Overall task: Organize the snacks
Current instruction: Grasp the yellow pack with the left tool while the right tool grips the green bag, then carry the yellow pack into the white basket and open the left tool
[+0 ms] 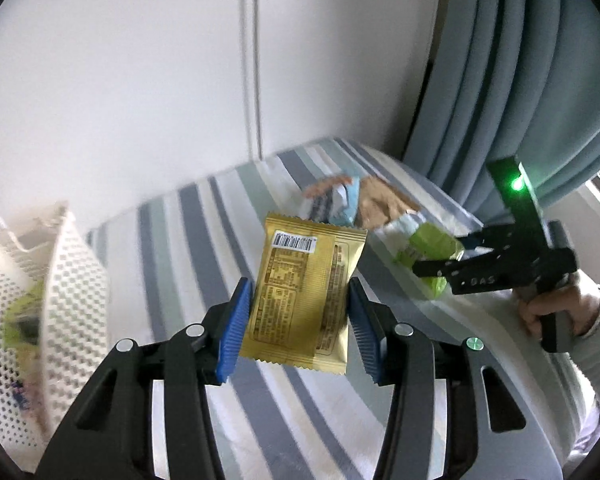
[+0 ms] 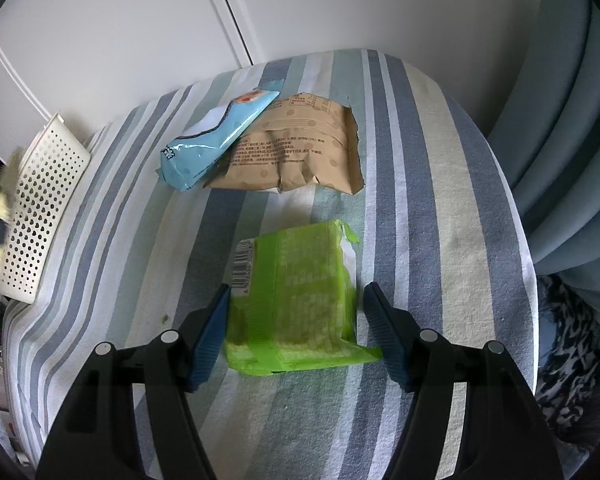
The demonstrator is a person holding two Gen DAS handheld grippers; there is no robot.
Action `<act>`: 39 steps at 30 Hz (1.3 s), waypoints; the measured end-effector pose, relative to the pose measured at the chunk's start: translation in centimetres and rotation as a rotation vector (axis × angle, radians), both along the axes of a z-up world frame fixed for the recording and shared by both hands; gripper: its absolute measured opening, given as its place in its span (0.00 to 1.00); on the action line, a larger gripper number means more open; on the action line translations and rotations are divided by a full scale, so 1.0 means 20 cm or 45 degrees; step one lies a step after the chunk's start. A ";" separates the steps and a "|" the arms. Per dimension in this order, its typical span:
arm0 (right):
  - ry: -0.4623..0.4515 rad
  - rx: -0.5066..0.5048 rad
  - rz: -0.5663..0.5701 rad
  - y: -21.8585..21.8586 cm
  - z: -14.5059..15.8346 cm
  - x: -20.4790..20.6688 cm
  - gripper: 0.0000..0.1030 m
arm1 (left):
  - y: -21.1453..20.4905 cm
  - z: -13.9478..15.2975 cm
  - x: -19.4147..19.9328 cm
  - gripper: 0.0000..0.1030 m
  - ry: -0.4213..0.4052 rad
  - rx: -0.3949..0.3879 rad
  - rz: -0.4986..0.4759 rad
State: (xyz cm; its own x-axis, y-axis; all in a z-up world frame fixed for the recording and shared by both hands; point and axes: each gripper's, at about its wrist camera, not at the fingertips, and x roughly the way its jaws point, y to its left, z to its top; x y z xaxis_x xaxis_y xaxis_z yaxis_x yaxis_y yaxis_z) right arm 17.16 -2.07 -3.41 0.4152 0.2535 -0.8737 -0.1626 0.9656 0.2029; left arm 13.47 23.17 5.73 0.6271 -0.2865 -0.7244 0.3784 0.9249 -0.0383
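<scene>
Your left gripper [image 1: 298, 324] holds the gold snack packet [image 1: 304, 296] clear of the striped table [image 1: 188, 264]; both blue fingers [image 1: 234, 336] press its side edges; its long axis runs away from you along the fingers, barcode end farthest. The white perforated basket [image 1: 72, 280] lies to the left of this packet, close by and tilted; judge the coming move as a swing leftward over its rim, the packet kept lengthwise so it drops in end-first.

Your right gripper [image 2: 296, 330] straddles the green snack packet [image 2: 296, 300] lying on the table; the fingers stand spread, the left one at or touching its edge, the right one apart from it; closing them should take it across its short axis. From this side the basket [image 2: 44, 208] sits well apart at far left; the left gripper is nearer to it. The blue packet [image 2: 216, 140] overlaps the brown packet [image 2: 300, 148] farther back.
</scene>
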 end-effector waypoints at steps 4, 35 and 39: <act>0.000 0.001 0.000 0.00 0.00 0.00 0.65 | 0.11 0.10 -0.08 0.48 -0.065 -0.022 0.061; 0.005 -0.070 0.020 0.02 -0.01 0.00 0.65 | 1.25 0.19 -0.43 0.97 -0.150 -0.175 0.711; 0.006 -0.085 0.025 0.02 -0.01 0.00 0.65 | 1.28 0.17 -0.46 0.97 -0.150 -0.179 0.743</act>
State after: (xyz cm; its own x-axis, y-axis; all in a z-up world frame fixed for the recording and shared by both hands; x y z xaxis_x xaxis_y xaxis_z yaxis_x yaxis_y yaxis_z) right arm 17.19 -1.69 -3.60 0.4068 0.2027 -0.8907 -0.1805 0.9737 0.1391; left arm 4.18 48.68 9.22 0.7829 0.0407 -0.6208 -0.1802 0.9699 -0.1636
